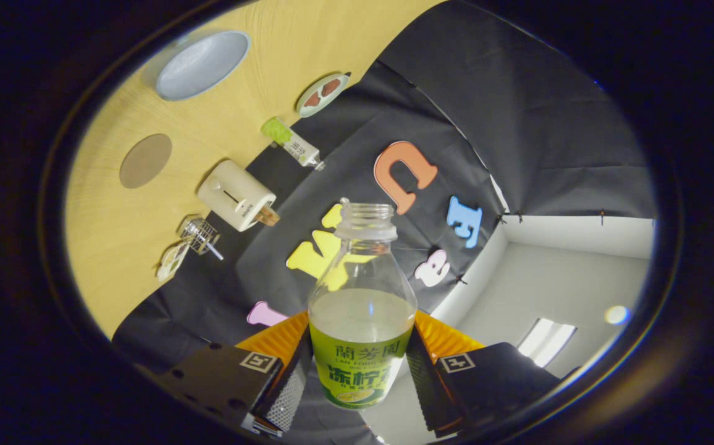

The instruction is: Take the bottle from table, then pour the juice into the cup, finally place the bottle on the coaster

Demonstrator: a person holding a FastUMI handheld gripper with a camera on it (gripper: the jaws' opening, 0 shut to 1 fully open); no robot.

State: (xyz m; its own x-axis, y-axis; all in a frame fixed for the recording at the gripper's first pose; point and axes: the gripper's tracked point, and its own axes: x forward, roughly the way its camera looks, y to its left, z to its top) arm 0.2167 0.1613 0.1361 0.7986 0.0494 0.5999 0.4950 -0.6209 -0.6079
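Note:
A clear, uncapped bottle [362, 321] with a green-yellow label stands between my fingers. My gripper [360, 371] is shut on its labelled lower body. Pale juice fills it to about the shoulder, and its open mouth points away from me. The bottle is lifted off the table [116, 204], and the whole view is rolled, so the wooden top slants far beyond the fingers. A small clear glass cup [199, 236] stands there near the table's edge. A flat, pale, patterned disc [172, 261] lies next to the cup. Farther in lies a round brown coaster [145, 161].
A white toaster [238, 196] stands beside the cup. Past it are a small bottle with a green top [292, 143], a plate with brown pieces [323, 94] and a grey-blue dish [202, 65]. Black cloth walls the booth behind the table, with a white wall and ceiling beyond.

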